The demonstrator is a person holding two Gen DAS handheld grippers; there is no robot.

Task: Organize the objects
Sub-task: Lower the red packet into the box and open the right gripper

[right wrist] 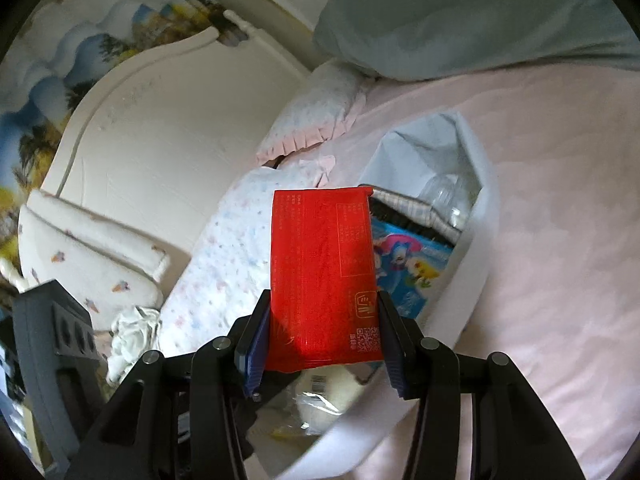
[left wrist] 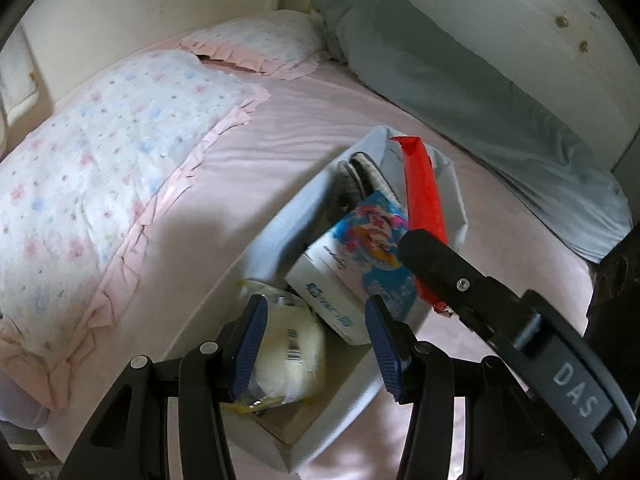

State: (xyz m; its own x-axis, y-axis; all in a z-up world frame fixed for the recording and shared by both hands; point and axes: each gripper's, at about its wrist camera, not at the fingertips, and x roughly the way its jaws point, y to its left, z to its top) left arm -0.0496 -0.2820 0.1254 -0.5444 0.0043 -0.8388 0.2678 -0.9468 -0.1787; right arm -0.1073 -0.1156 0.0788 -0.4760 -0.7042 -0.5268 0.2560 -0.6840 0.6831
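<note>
The red packet sits clamped by its side edges in my right gripper, long axis pointing away from me, over the near-left part of the white box on the bed. The box's free room looks to lie far-right. My left gripper hangs part-open, empty, above the wrapped bun.

On the bed lie two flowered pillows, one at ten o'clock and one at twelve, one grey bolster at two o'clock, and one white box holding one red packet, one cartoon carton and one wrapped bun.
</note>
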